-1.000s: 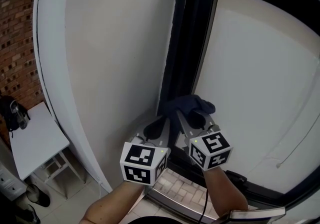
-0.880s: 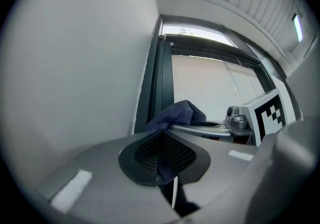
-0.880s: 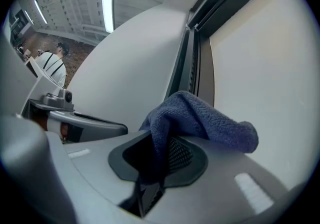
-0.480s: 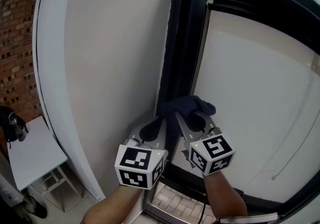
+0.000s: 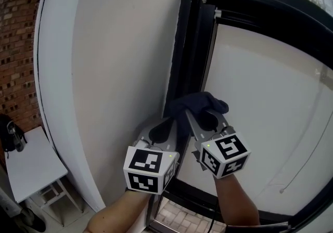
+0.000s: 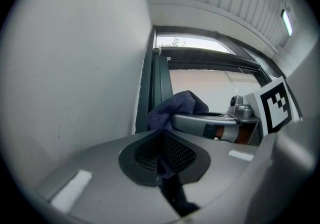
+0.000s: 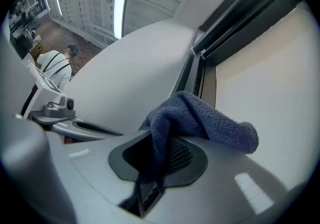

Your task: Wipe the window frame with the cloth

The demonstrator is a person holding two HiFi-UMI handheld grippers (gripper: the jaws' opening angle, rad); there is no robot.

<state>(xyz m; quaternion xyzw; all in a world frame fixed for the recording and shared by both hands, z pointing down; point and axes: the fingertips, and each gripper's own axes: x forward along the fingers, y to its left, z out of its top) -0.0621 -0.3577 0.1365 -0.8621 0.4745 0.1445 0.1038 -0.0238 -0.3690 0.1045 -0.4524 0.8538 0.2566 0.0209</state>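
Observation:
A dark blue cloth (image 5: 196, 105) is bunched against the black upright of the window frame (image 5: 191, 55), low on it. My right gripper (image 5: 202, 116) is shut on the cloth, which drapes over its upper jaw (image 7: 200, 120). My left gripper (image 5: 165, 127) sits just to the left, beside the right one. It is shut on a trailing corner of the same cloth (image 6: 176, 109), and a dark strip of it runs between the pads (image 6: 150, 154). In the right gripper view, the right gripper (image 7: 157, 157) pinches the cloth's fold.
A white wall (image 5: 109, 70) stands left of the frame and a pale frosted pane (image 5: 270, 112) right of it, with a thin cord (image 5: 307, 159) hanging on it. A small white table (image 5: 31, 167) and a brick wall (image 5: 15, 44) are at far left. A person (image 7: 55, 65) stands far behind.
Both grippers and the cloth have slid a little upward along the frame's upright, and the head view has tilted up, showing more of the frame's top.

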